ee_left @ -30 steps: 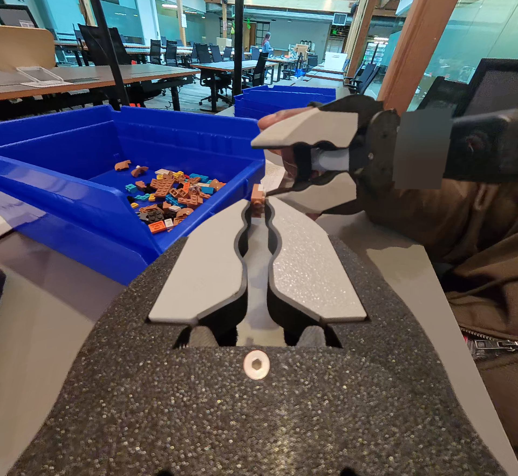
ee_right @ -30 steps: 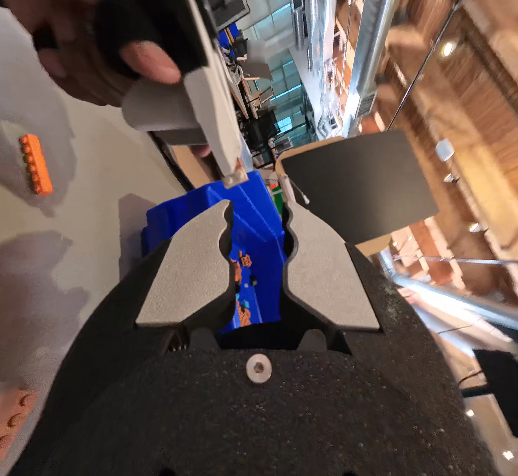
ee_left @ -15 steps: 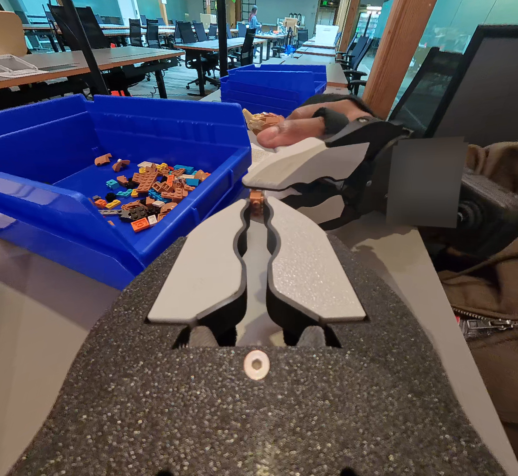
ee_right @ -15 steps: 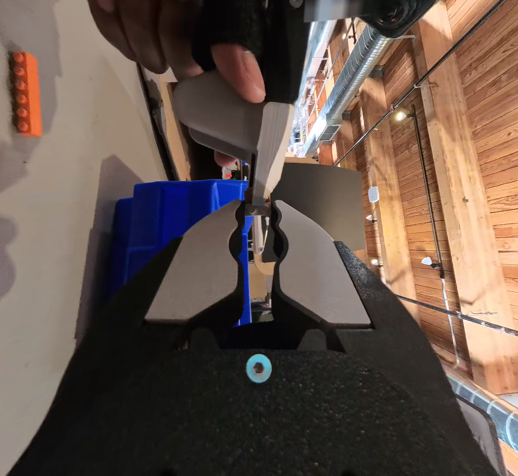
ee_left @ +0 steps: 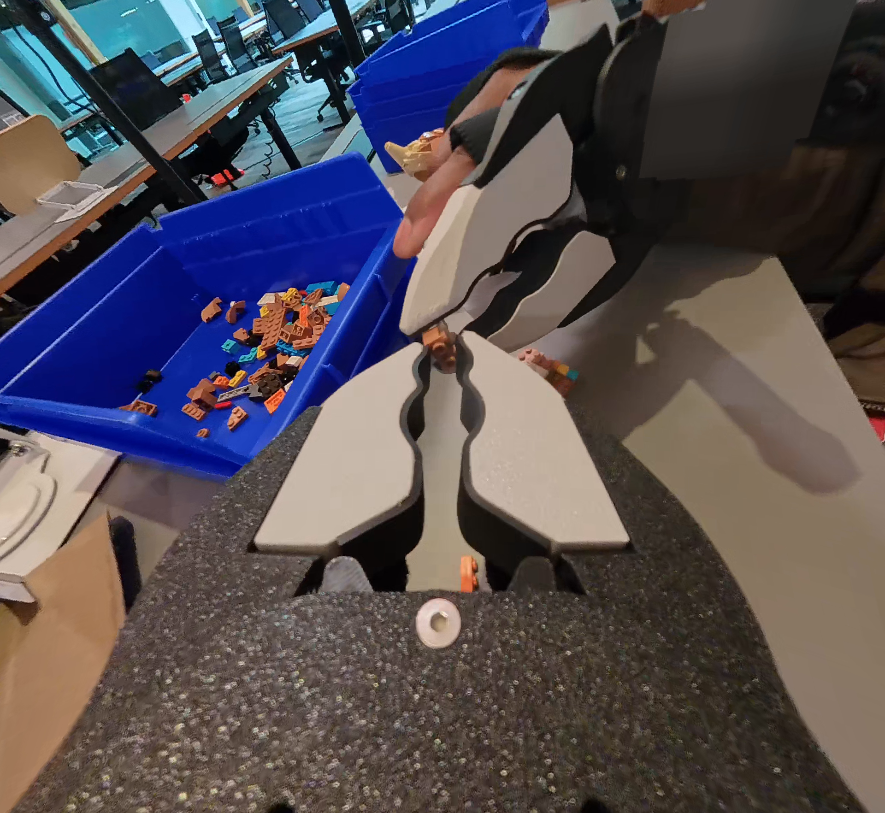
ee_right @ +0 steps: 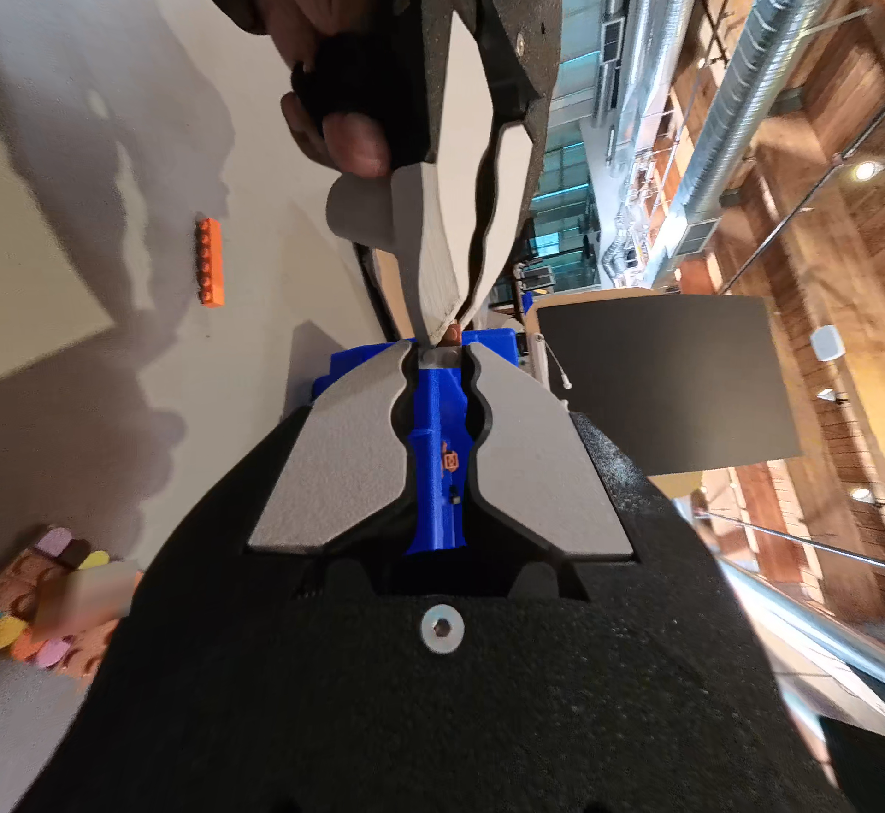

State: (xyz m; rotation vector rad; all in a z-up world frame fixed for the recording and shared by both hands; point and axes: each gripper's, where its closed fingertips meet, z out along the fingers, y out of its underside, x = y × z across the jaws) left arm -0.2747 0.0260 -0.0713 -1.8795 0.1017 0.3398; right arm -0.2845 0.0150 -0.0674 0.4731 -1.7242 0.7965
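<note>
My left gripper (ee_left: 440, 349) is shut on a small brown brick (ee_left: 439, 343) at its fingertips, above the grey table. My right gripper (ee_right: 438, 354) is shut on a small grey piece (ee_right: 436, 357) that sits against that brown brick (ee_right: 454, 329). The two grippers meet tip to tip. The right gripper also shows in the left wrist view (ee_left: 433, 325), reaching in from the upper right with a hand on it. The left gripper shows in the right wrist view (ee_right: 450, 325), reaching down from above.
A blue bin (ee_left: 143, 411) with several loose bricks stands at the left. A stack of blue bins (ee_left: 431, 71) stands behind. A small brick build (ee_left: 550, 368) and a long orange brick (ee_right: 210, 263) lie on the table (ee_left: 718, 407). A cardboard box (ee_left: 48, 622) is at the lower left. Less than 4 cm separates the two grippers' tips.
My right gripper was open a second ago; it has closed on the grey piece at the left gripper's tip. Both grippers have tilted and moved closer together.
</note>
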